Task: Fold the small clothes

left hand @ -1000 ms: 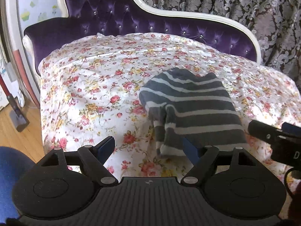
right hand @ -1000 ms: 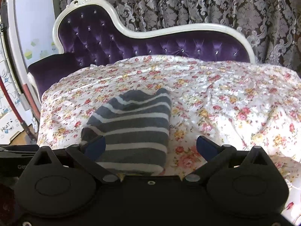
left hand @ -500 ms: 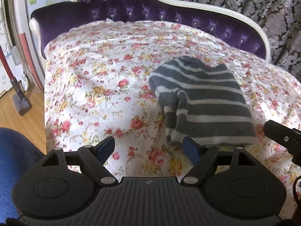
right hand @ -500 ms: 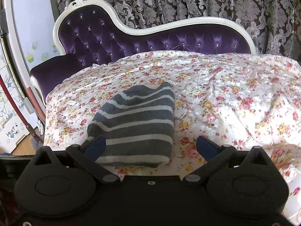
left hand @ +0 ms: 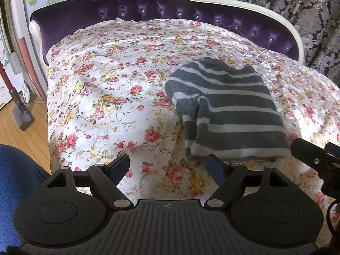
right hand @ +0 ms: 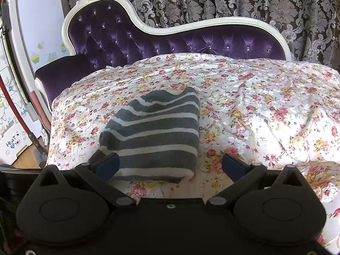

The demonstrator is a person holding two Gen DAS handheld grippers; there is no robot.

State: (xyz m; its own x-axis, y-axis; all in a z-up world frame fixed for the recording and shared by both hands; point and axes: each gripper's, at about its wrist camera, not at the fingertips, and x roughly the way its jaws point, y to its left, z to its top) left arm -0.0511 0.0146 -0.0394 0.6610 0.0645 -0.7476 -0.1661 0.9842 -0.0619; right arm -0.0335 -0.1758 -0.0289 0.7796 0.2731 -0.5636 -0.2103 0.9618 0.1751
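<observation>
A grey garment with white stripes [left hand: 229, 110] lies folded on the flowered sheet [left hand: 119, 80] that covers a purple sofa. My left gripper [left hand: 169, 166] hovers open just in front of the garment's near left corner, nothing between its blue pads. In the right wrist view the same garment [right hand: 157, 136] sits left of centre. My right gripper [right hand: 170, 166] is open too, its left pad over the garment's near edge and its right pad over bare sheet. Part of the right gripper [left hand: 314, 161] shows at the right edge of the left wrist view.
The tufted purple sofa back [right hand: 170, 40] with a white frame rises behind the sheet, patterned curtains [right hand: 212, 0] beyond it. Wooden floor [left hand: 21, 131] and a red-handled cleaning tool [left hand: 14, 97] lie left of the sofa. A blue sleeve or knee [left hand: 14, 180] is at lower left.
The left wrist view has tipped downward, so the garment sits a little farther from the left fingers. The right wrist view has barely shifted. Both grippers stay open.
</observation>
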